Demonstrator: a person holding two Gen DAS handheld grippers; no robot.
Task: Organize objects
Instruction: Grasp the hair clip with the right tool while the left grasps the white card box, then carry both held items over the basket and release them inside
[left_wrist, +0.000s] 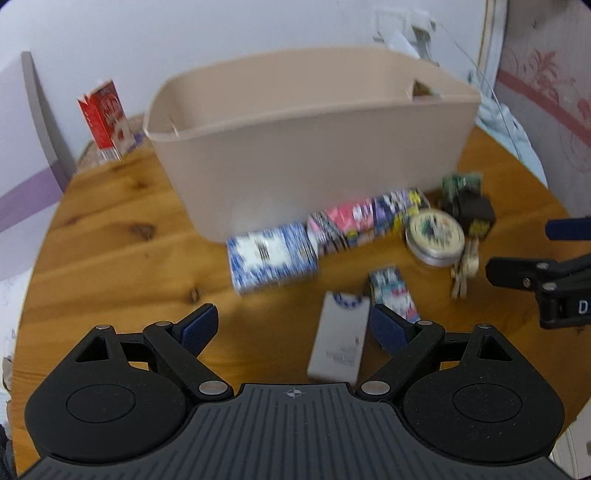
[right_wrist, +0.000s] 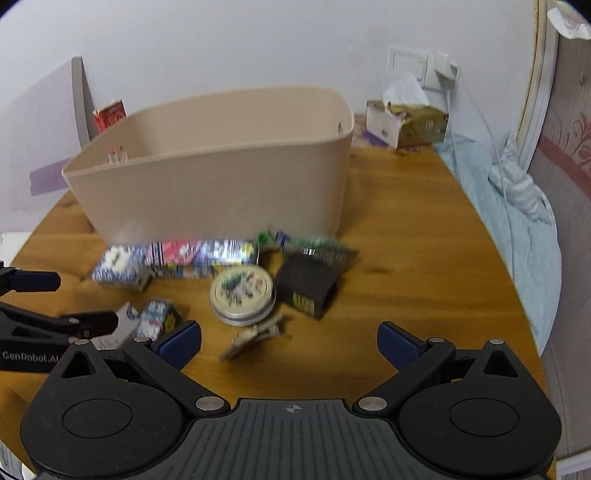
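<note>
Both grippers, left gripper (left_wrist: 291, 326) and right gripper (right_wrist: 290, 341), hang wide and empty over the wooden table (left_wrist: 110, 251). Small boxes, a round tin (right_wrist: 242, 291) and, blurred, perhaps a clothespin (right_wrist: 255, 338) lie before the beige bin (right_wrist: 221, 184); a white box (left_wrist: 340, 339) sits between the left jaws, untouched.

Red carton (left_wrist: 104, 122) (upright), tissue box (right_wrist: 406, 123), wall socket (right_wrist: 423, 70).

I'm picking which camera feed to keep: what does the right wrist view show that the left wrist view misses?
Only the right wrist view shows the tissue box and wall socket. Only the left view clearly shows the full white box. Both show the beige bin, round tin and red carton, with both tongs open and empty.
</note>
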